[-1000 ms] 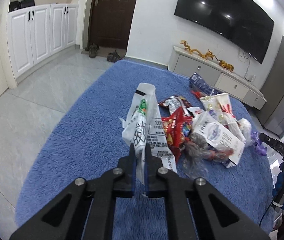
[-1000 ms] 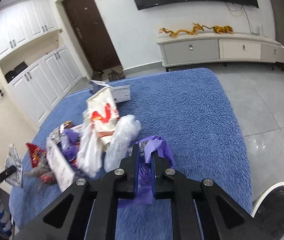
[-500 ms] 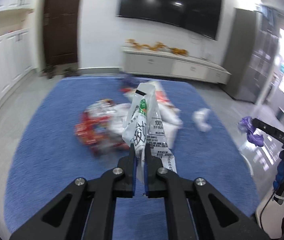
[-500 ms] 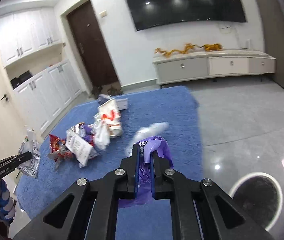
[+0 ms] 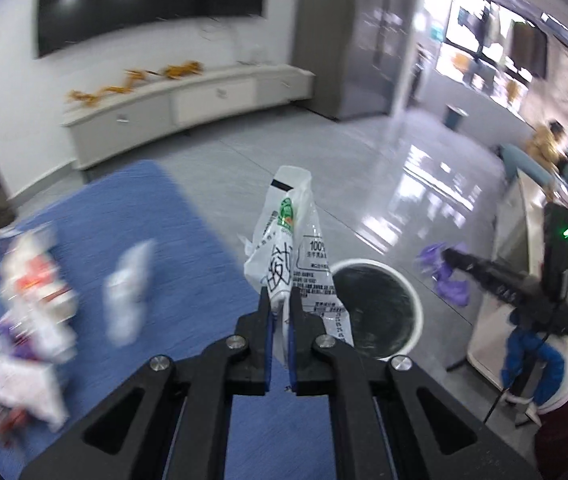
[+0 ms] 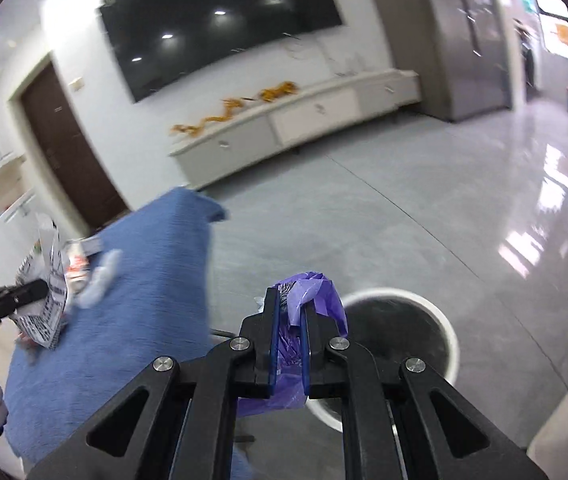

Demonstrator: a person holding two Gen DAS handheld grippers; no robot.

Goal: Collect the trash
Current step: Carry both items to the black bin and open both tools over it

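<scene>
left tool clamped on white wrapper, above near rim of bin | right tool clamped on purple bag, bin just beyond

Both grippers clamped — level

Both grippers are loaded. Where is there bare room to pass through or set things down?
Free: the grey tiled floor between the blue rug, the TV cabinet and the white-rimmed bin; also the rug's strip nearest the bin. Crowded: the rug's left side, where the wrapper pile lies.
</scene>
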